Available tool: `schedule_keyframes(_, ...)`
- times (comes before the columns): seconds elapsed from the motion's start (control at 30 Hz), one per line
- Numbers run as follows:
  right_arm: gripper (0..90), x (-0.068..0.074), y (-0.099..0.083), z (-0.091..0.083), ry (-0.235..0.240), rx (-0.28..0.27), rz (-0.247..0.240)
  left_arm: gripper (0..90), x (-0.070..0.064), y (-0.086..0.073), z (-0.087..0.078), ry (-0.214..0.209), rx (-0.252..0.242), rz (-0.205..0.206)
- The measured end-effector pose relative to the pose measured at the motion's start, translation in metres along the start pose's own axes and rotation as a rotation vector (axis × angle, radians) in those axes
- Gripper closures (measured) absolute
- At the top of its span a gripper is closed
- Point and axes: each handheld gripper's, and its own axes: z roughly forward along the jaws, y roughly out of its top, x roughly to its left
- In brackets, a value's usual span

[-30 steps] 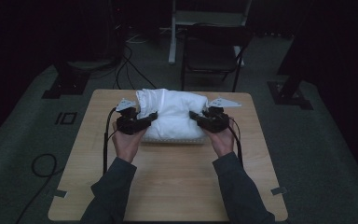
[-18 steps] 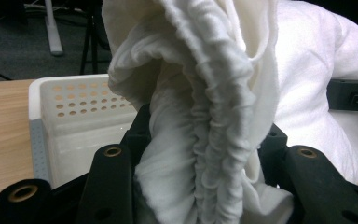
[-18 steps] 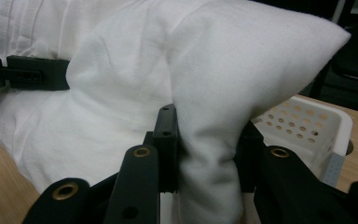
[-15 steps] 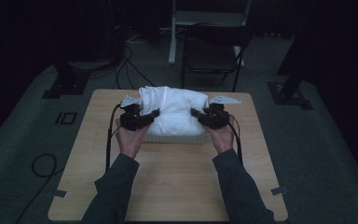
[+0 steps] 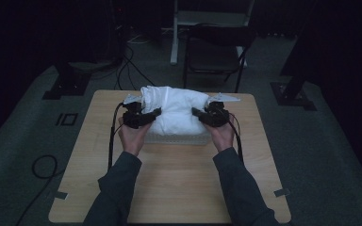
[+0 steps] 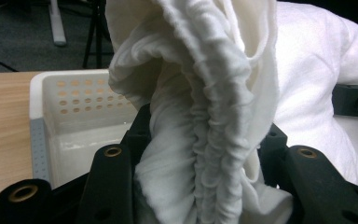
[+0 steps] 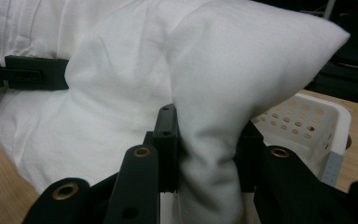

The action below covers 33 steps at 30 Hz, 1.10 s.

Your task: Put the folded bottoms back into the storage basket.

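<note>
A white cloth (image 5: 176, 110) sits bundled over a white basket (image 5: 176, 138) at the far middle of the table (image 5: 169, 188), its long axis running left to right across the table, one end toward each hand. The left gripper (image 5: 143, 115) pinches the cloth's left end and the right gripper (image 5: 202, 114) pinches its right end, both jaws pointing inward at the bundle. From above, the basket is mostly covered, with just its perforated near wall peeking out under the cloth. The left gripper view brings out what the high view cannot: a gathered, elastic-looking hem (image 6: 205, 140) squeezed between the black jaws, plus the basket's (image 6: 70, 107) perforated wall and grey corner strip. The right gripper view shows a smooth, puffy corner of the cloth (image 7: 242, 60) clamped between its jaws, the basket (image 7: 307, 121) rim behind it, and the other gripper's (image 7: 25, 72) black jaw across the bundle. No writing or label can be read anywhere.
</note>
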Motion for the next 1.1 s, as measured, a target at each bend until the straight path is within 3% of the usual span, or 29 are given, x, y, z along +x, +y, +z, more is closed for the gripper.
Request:
schedule_keyframes(0.57, 70.0, -0.004, 0.002, 0.014, -0.014, 0.012, 0.02, 53.8, 0.009, 0.007, 0.013, 0.022, 0.016, -0.02)
schedule_keyframes(1.1, 70.0, -0.008, 0.003, 0.028, -0.038, 0.041, 0.027, 53.9, 0.018, 0.006, 0.027, 0.041, 0.036, -0.068)
